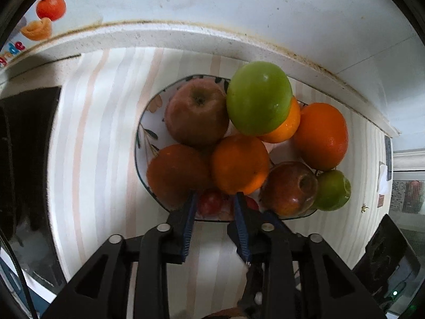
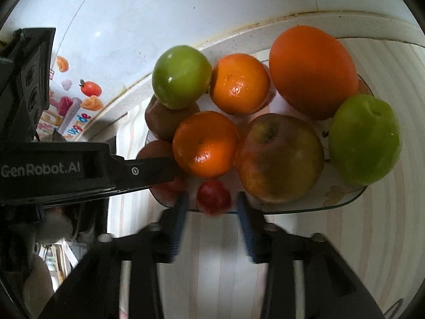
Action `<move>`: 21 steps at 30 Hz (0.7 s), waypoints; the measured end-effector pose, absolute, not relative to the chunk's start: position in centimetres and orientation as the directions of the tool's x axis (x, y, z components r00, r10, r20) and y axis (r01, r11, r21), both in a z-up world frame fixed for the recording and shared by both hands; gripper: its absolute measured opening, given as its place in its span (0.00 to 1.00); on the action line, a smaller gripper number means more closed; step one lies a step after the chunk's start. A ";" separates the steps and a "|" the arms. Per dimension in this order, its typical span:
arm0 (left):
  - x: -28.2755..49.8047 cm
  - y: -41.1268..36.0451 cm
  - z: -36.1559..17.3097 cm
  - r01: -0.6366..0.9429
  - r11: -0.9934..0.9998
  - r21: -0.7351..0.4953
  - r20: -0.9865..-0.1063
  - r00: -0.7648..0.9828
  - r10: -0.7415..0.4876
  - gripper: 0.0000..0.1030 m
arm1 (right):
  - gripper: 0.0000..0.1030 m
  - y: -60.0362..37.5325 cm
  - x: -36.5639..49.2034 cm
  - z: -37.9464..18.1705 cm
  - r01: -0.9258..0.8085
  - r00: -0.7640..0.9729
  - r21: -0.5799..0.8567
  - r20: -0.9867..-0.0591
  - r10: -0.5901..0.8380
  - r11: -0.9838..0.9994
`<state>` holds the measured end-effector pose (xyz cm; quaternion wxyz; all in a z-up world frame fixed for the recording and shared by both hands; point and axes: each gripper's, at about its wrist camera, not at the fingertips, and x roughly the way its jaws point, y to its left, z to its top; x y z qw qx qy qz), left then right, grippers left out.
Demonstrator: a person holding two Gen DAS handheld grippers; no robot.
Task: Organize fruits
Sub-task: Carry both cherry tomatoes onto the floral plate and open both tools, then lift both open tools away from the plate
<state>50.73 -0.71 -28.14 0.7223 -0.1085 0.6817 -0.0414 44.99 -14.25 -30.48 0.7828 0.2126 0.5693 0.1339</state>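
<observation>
A flower-patterned plate (image 1: 148,122) on a striped cloth holds a heap of fruit. A green apple (image 1: 259,98) sits on top, with a brownish-red apple (image 1: 198,111), several oranges (image 1: 240,164), a red apple (image 1: 289,188) and a second green apple (image 1: 333,190) around it. My left gripper (image 1: 215,196) is open at the plate's near rim, a small red fruit (image 1: 211,203) just beyond its tips. In the right wrist view my right gripper (image 2: 212,196) is open, and a small red fruit (image 2: 213,196) lies between its tips without touching the pads. The left gripper's black body (image 2: 79,170) reaches in from the left.
The striped cloth (image 1: 101,133) ends at a white counter ledge (image 1: 186,33) below a white wall with fruit stickers (image 1: 50,6). A dark object (image 1: 26,146) stands at the left. A black device (image 1: 385,255) lies at the lower right.
</observation>
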 end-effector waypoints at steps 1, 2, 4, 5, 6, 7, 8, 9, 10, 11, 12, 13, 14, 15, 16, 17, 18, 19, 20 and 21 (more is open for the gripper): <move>50.7 -0.7 -28.0 -0.087 0.974 -0.210 -0.976 0.072 -0.204 0.34 | 0.66 -14.2 44.9 -30.4 0.030 0.318 0.486 -0.833 0.453 0.873; 50.6 -0.5 -27.8 -0.086 0.975 -0.203 -0.977 0.078 -0.196 0.37 | 0.69 -14.0 44.9 -30.2 0.031 0.319 0.483 -0.835 0.449 0.875; 50.4 -0.2 -27.1 -0.088 0.976 -0.200 -0.977 0.099 -0.191 0.43 | 0.71 -14.0 44.5 -29.7 0.033 0.324 0.478 -0.836 0.443 0.878; 50.1 0.0 -26.6 -0.087 0.976 -0.201 -0.975 0.110 -0.191 0.50 | 0.72 -14.0 44.4 -29.4 0.035 0.325 0.476 -0.837 0.440 0.879; 49.9 0.2 -26.3 -0.086 0.976 -0.201 -0.974 0.120 -0.190 0.60 | 0.76 -14.2 44.1 -28.9 0.039 0.328 0.467 -0.841 0.430 0.884; 49.6 0.5 -25.8 -0.088 0.976 -0.201 -0.973 0.135 -0.188 0.67 | 0.79 -14.4 43.8 -28.3 0.045 0.333 0.455 -0.846 0.416 0.889; 49.2 0.7 -25.5 -0.087 0.977 -0.197 -0.972 0.146 -0.183 0.79 | 0.81 -14.6 43.6 -27.8 0.049 0.335 0.442 -0.852 0.402 0.896; 48.7 0.9 -24.9 -0.082 0.980 -0.181 -0.973 0.162 -0.166 0.86 | 0.85 -15.0 43.2 -27.0 0.055 0.339 0.411 -0.865 0.370 0.910; 48.2 1.0 -24.5 -0.077 0.984 -0.163 -0.973 0.177 -0.147 0.86 | 0.89 -15.3 43.0 -26.4 0.057 0.343 0.392 -0.871 0.351 0.918; 47.6 1.1 -24.1 -0.071 0.988 -0.135 -0.975 0.190 -0.120 0.86 | 0.90 -15.7 42.7 -25.6 0.059 0.349 0.361 -0.881 0.320 0.931; 47.2 1.2 -23.8 -0.068 0.991 -0.116 -0.975 0.200 -0.100 0.86 | 0.91 -16.2 42.4 -24.7 0.061 0.354 0.326 -0.891 0.285 0.943; 46.6 1.3 -23.5 -0.069 0.993 -0.100 -0.974 0.211 -0.083 0.87 | 0.92 -16.8 42.1 -23.9 0.058 0.360 0.293 -0.898 0.254 0.954; 46.1 1.2 -23.3 -0.070 0.994 -0.089 -0.973 0.219 -0.072 0.87 | 0.92 -17.2 41.9 -23.2 0.057 0.365 0.267 -0.902 0.229 0.962; 45.5 1.1 -22.9 -0.069 0.994 -0.081 -0.972 0.227 -0.063 0.87 | 0.93 -17.6 41.8 -22.4 0.056 0.369 0.237 -0.908 0.201 0.970; 45.0 1.1 -22.7 -0.069 0.995 -0.073 -0.971 0.233 -0.055 0.87 | 0.94 -17.9 41.7 -21.7 0.053 0.371 0.213 -0.911 0.179 0.976; 44.4 1.0 -22.3 -0.069 0.996 -0.060 -0.968 0.248 -0.041 0.87 | 0.95 -18.5 41.4 -21.1 0.052 0.377 0.194 -0.912 0.161 0.980; 43.9 0.9 -22.0 -0.065 0.997 -0.050 -0.965 0.260 -0.031 0.87 | 0.95 -18.9 41.2 -20.4 0.050 0.386 0.174 -0.912 0.142 0.983; 43.6 0.8 -21.6 -0.063 0.997 -0.034 -0.962 0.272 -0.016 0.87 | 0.95 -19.3 41.0 -19.8 0.046 0.395 0.162 -0.909 0.131 0.986; 43.2 0.7 -21.4 -0.063 0.998 -0.028 -0.959 0.282 -0.009 0.87 | 0.95 -19.6 40.8 -19.2 0.043 0.405 0.148 -0.906 0.118 0.988; 42.8 0.5 -20.9 -0.063 0.998 -0.021 -0.955 0.296 -0.002 0.87 | 0.95 -19.8 40.6 -18.7 0.043 0.409 0.141 -0.906 0.111 0.989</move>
